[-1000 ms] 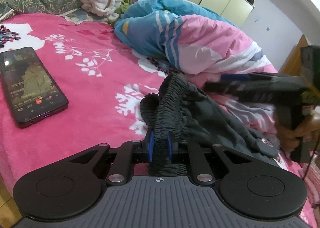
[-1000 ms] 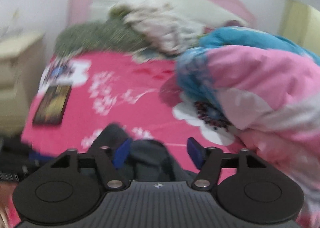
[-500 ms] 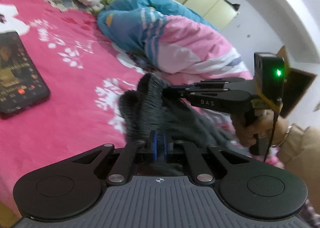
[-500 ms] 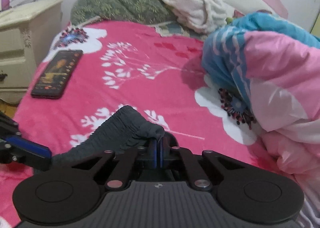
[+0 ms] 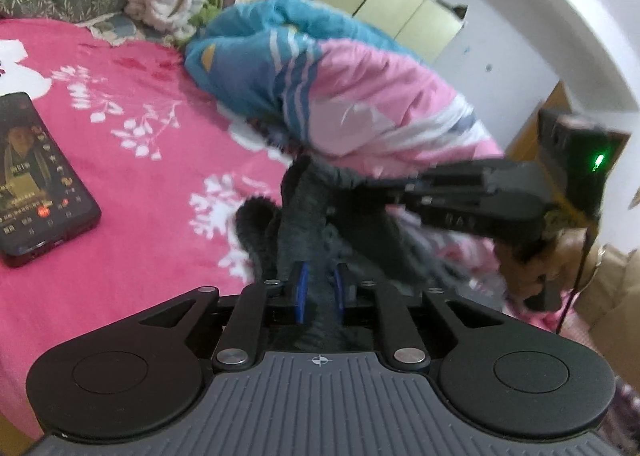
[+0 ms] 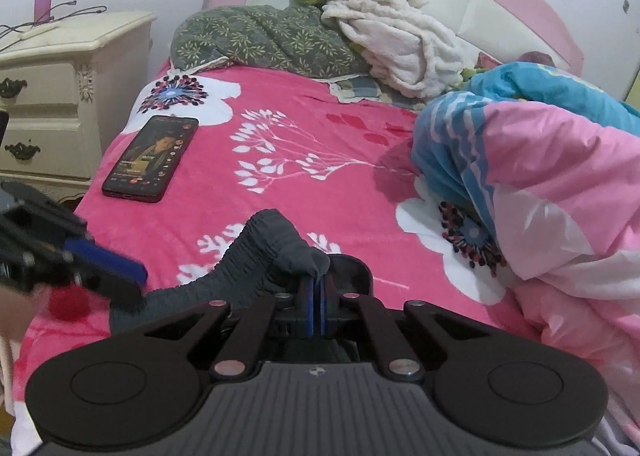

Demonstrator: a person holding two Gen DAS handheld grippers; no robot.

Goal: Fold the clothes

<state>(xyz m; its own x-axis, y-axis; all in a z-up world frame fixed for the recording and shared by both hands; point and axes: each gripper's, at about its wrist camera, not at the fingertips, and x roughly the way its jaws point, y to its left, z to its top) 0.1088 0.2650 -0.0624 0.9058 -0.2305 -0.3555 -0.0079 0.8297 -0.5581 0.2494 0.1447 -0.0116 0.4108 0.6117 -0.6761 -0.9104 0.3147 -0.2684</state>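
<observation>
Dark grey garment (image 6: 260, 252) with an elastic waistband, bunched on a pink floral bed (image 6: 304, 136); left claw (image 5: 319, 288) clamps a thick fold, its jaws having just eased wider; right claw (image 6: 316, 296) pinches another edge, nearly closed; phone (image 6: 152, 158) lies apart.

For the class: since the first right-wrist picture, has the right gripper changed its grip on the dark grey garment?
Yes. The right gripper, then open over it, is now shut on the dark grey garment, near the phone on the pink bedspread.
</observation>
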